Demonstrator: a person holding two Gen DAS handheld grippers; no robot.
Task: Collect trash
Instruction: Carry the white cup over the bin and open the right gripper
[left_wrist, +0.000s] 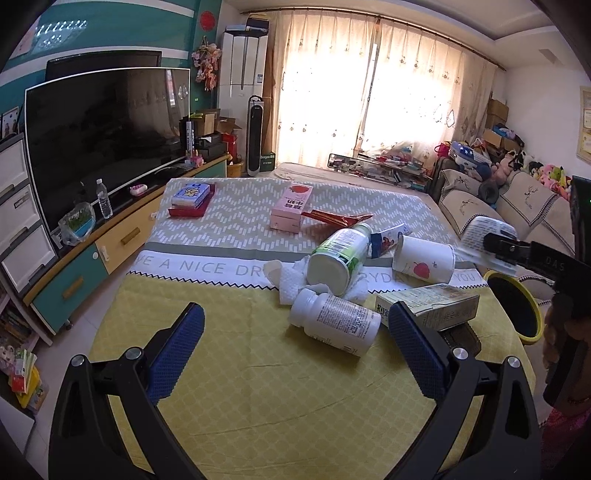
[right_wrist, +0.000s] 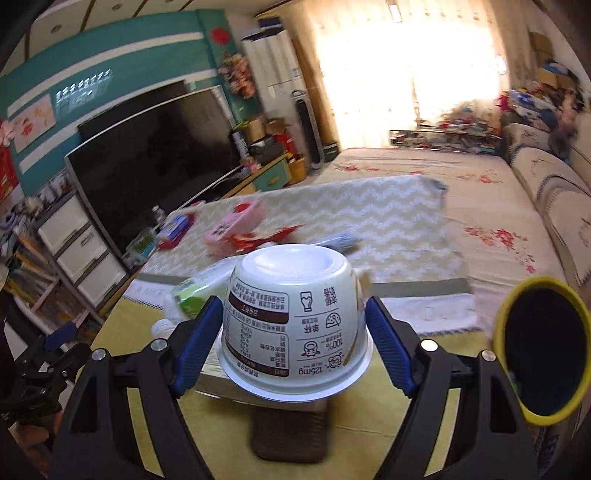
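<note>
Right wrist: gripper (right_wrist: 294, 334) clamped smooth white tub (right_wrist: 295, 325), upside down, printed "125mg", "100%". Left gripper (left_wrist: 295, 354) gaped, empty.

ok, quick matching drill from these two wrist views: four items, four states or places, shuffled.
Items:
1. white cup
2. pill bottle
3. pink carton
4. yellow-rimmed bin

States:
A. at the table's right edge, dark inside
B. upside down between the right gripper pads
C. lying on its side on the yellow cloth
D. far back on the zigzag cloth

Pairs: 1-B, 2-C, 3-D, 4-A
</note>
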